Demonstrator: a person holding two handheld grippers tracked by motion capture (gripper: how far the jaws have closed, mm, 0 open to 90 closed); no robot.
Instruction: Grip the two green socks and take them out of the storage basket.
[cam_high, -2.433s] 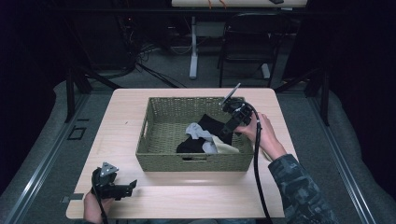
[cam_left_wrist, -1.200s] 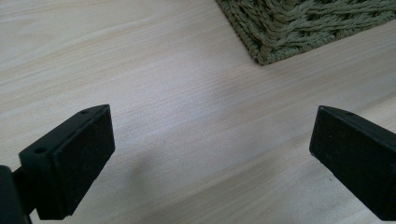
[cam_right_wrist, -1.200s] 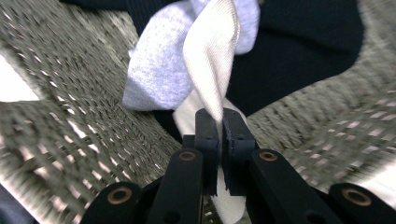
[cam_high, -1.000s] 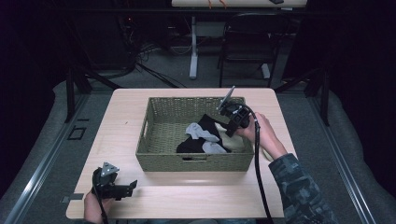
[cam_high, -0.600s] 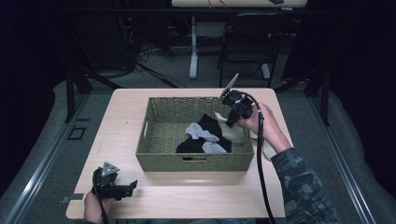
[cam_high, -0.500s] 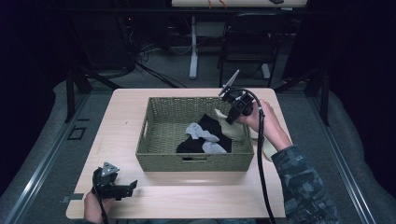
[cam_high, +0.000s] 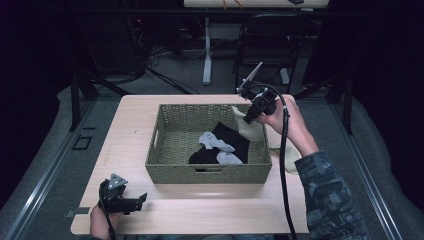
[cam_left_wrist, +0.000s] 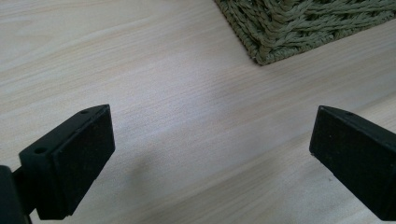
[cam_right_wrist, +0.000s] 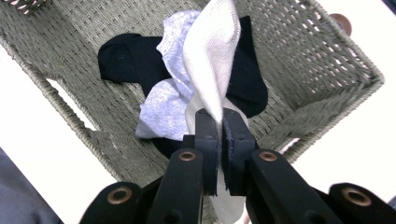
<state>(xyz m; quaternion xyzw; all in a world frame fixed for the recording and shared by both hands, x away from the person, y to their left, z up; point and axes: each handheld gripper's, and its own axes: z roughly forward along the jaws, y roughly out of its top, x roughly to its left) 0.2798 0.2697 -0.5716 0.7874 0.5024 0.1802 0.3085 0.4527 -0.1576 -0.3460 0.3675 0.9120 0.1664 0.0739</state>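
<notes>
Right gripper (cam_right_wrist: 218, 135) pinches one white sock (cam_right_wrist: 210, 56), basket (cam_right_wrist: 327, 60) below

We note an olive woven basket (cam_high: 165, 170) on pale wood-grain table (cam_high: 130, 125); inside, black sock (cam_right_wrist: 126, 58), light grey sock (cam_right_wrist: 161, 109) (cream-white ribbed sock (cam_right_wrist: 210, 60) above).

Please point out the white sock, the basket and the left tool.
white sock (cam_right_wrist: 212, 56): right gripper view, its hanging middle.
basket (cam_high: 207, 174): high view, its near wall.
left tool (cam_high: 142, 198): high view, between its tips.
</notes>
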